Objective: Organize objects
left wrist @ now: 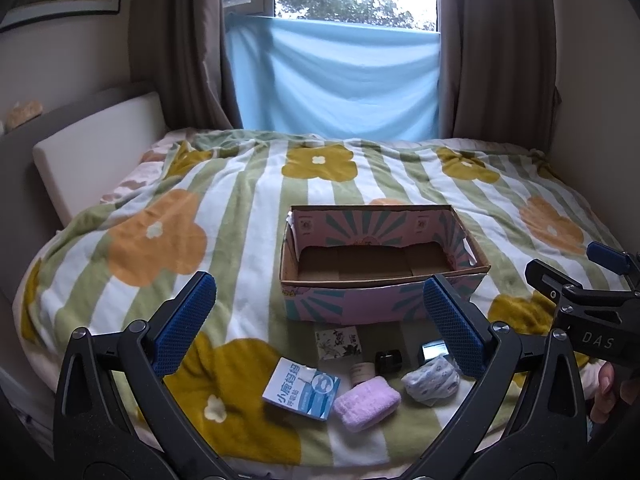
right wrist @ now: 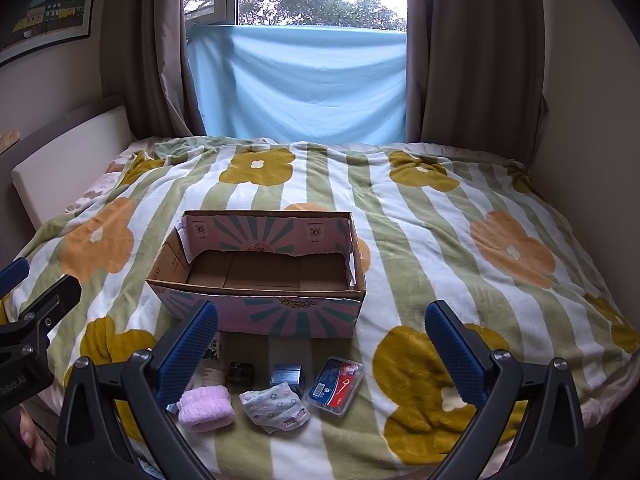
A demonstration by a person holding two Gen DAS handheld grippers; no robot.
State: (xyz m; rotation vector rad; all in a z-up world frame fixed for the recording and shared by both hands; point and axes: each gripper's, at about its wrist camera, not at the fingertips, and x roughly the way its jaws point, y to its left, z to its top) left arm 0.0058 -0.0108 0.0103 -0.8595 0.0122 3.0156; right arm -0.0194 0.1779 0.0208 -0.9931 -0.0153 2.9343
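A: What do you hold, and how do the jaws stand?

B: You hold two grippers above a bed. Your left gripper [left wrist: 320, 320] stands with its blue-padded jaws spread wide and nothing between them. Your right gripper [right wrist: 322, 338] is likewise wide apart and holds nothing. Neither touches any object.

A: Where is the container?

B: The cardboard box [left wrist: 380, 276], open at the top with a bare brown floor, sits on the striped flower blanket [left wrist: 160, 240] straight ahead of your left gripper, beyond its fingertips. From your right gripper the same box lies ahead and slightly left.

A: And the loose items?

B: They lie in a cluster on the blanket between the grippers and the box's near wall. Below your left gripper, from left to right: a blue-and-white carton [left wrist: 302, 394], a pink folded cloth [left wrist: 366, 402] and a patterned white bundle [left wrist: 431, 380]. Farther ahead, nearer the box, lie a small floral square packet [left wrist: 339, 342], a small pale cylinder [left wrist: 362, 372], a small black object [left wrist: 388, 361] and a small blue box [left wrist: 433, 351], partly hidden behind the right finger. Below your right gripper, rightmost of the cluster, a clear-lidded red-and-blue case [right wrist: 335, 385] lies just beside the patterned bundle.
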